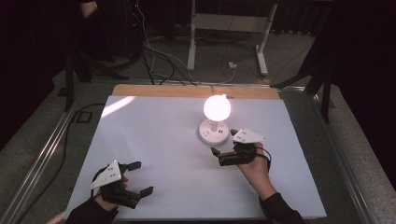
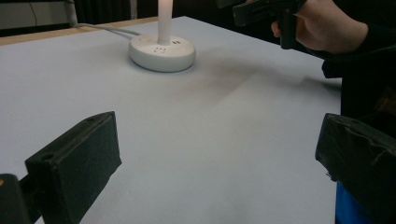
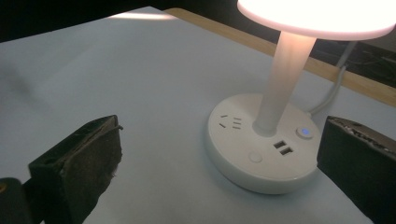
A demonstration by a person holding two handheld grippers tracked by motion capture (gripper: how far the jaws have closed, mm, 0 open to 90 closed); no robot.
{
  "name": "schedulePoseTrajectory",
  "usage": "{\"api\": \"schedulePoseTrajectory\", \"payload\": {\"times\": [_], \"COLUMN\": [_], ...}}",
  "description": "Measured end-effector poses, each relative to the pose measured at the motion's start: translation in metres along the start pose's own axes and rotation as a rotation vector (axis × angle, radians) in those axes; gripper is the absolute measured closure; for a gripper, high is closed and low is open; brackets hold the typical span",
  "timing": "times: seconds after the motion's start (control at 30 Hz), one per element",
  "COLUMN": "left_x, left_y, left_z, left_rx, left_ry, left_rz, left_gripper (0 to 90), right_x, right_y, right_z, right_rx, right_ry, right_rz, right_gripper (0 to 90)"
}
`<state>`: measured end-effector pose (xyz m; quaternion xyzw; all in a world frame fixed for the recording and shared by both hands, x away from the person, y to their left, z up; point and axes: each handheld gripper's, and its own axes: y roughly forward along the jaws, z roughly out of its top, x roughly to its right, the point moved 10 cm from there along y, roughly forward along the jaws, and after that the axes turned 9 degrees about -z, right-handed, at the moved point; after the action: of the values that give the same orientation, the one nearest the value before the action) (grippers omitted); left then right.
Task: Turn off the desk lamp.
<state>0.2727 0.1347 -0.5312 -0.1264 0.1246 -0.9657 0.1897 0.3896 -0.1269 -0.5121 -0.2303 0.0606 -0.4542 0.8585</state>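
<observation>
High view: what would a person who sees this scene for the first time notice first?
The lit lamp glows brightly at the far middle of the white table, on a round white base with sockets, USB ports and a small blue light. The right gripper hovers open just in front of that base, while the left gripper rests open near the table's near left corner.
</observation>
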Motion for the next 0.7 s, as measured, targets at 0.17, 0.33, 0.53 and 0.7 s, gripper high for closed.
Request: {"api": "schedulePoseTrajectory", "payload": {"times": [0.17, 0.33, 0.53, 0.7], "left_x": [0.0, 0.001, 0.001, 0.001], "left_y": [0.0, 0.0, 0.0, 0.0], "left_z": [0.0, 0.0, 0.001, 0.0], "left_rx": [0.0, 0.002, 0.006, 0.002], "left_ry": [0.001, 0.0, 0.0, 0.0], "left_rz": [-0.002, -0.001, -0.003, 0.0], "left_gripper": [0.6, 0.6, 0.6, 0.6], "right_x": [0.003, 0.009, 0.014, 0.021], "right_y": [0.011, 0.025, 0.03, 0.032], "right_z": [-0.003, -0.007, -0.01, -0.01], "right_rx": [-0.027, -0.054, -0.071, -0.082], "right_ry": [0.0, 0.033, 0.024, 0.003], "right_rz": [-0.002, -0.045, -0.064, -0.112], "right_gripper": [0.0, 0.0, 18.2, 41.5]}}
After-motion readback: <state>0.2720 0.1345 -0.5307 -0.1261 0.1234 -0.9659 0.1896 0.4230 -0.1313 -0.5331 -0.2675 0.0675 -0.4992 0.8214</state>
